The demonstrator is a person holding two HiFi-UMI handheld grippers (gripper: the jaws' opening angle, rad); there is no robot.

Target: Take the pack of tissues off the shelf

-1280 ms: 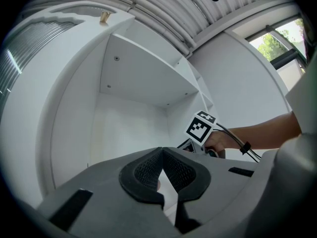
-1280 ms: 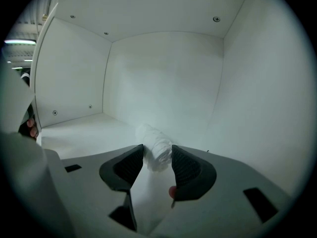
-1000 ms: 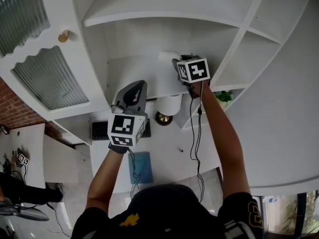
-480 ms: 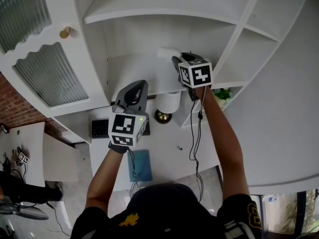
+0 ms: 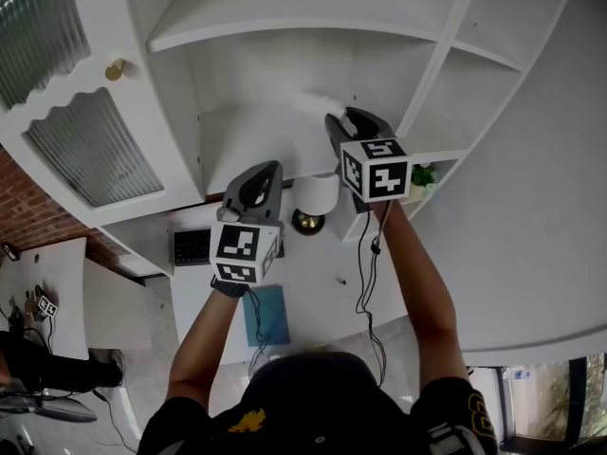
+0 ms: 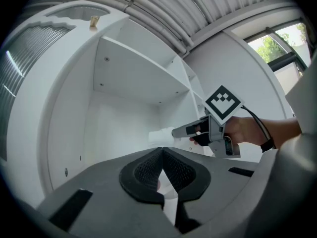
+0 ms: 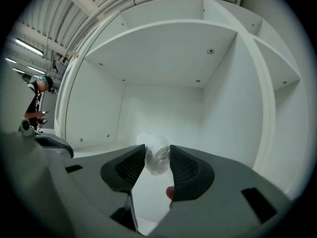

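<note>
at the shelf (image 5: 237, 140), right gripper (image 5: 337, 121) tight on tissue pack (image 7: 154, 152); left gripper (image 6: 162, 151) closed, empty

On the white counter (image 5: 313, 282) a dark keyboard (image 5: 192, 246) lies at the left, a lamp (image 5: 318, 194) with a white shade and a brass foot stands just right of it, and a blue book (image 5: 268, 316) lies nearer. A small green plant (image 5: 423, 174) sits farther right. At the far left are a ribbed-glass cupboard door (image 5: 95, 154), a gold knob (image 5: 115, 69) above it and a brick wall (image 5: 28, 218) below.
</note>
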